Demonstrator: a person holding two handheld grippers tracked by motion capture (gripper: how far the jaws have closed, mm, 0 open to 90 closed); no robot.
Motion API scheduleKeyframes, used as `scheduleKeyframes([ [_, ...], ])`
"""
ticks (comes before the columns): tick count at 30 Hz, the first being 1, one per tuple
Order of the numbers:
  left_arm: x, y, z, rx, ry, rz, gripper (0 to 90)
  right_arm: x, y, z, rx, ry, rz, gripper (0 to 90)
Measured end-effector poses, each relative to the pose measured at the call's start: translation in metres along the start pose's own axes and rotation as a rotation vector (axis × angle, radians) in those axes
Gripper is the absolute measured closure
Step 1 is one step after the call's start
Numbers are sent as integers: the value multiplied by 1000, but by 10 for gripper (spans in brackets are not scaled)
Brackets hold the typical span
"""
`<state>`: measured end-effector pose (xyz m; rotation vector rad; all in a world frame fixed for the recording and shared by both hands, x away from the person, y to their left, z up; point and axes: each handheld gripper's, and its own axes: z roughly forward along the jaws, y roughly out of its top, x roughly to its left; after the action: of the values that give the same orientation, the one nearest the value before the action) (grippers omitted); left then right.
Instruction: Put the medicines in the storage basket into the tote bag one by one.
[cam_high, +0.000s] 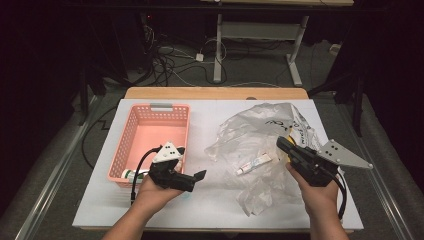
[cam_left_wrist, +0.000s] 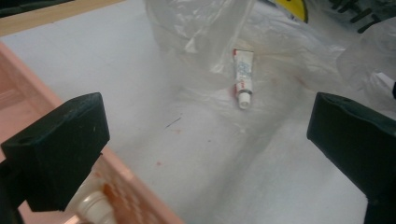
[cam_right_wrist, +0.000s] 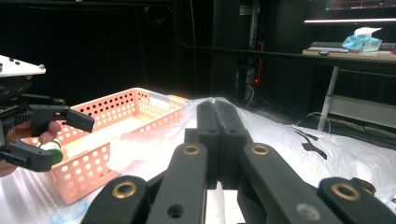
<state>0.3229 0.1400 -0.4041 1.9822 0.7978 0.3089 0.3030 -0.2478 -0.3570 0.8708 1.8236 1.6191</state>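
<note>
On the white tabletop (cam_high: 210, 200) my left tongs (cam_high: 200, 176) hang wide open with nothing between them, just beside the pink basket (cam_high: 131, 131), pointing toward the small white tube (cam_left_wrist: 243, 77). The tube lies flat on the crumpled clear plastic bag (cam_high: 260, 130), near the middle of the tabletop, apart from both tongs. My right tongs (cam_right_wrist: 218, 112) are pressed fully together, empty, over the bag's right side

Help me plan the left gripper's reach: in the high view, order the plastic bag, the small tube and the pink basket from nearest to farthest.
From the left gripper:
1. Pink basket, just left of it.
2. Small tube, to its right, on the bag.
3. Plastic bag, farther right; its near edge roughly ties with the tube.
</note>
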Motion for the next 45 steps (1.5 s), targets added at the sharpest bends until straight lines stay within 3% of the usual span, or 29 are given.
scheduleKeyframes([
  [11, 26, -5, -18, -5, 78, -59, 0, 0, 0, -1, 1, -2, -6, 900],
  [15, 37, -7, -24, -20, 72, -104, 0, -1, 0, -1, 3, -4, -13, 900],
  [34, 72, -14, -53, -29, 166, -162, 0, -3, 0, -1, 0, -11, -4, 900],
  [41, 86, -29, -67, 30, 195, -221, 16, -5, 3, 1, -7, -19, 2, 900],
  [45, 92, -36, -75, 130, 247, -208, 16, -4, 2, 2, -6, -19, 8, 900],
])
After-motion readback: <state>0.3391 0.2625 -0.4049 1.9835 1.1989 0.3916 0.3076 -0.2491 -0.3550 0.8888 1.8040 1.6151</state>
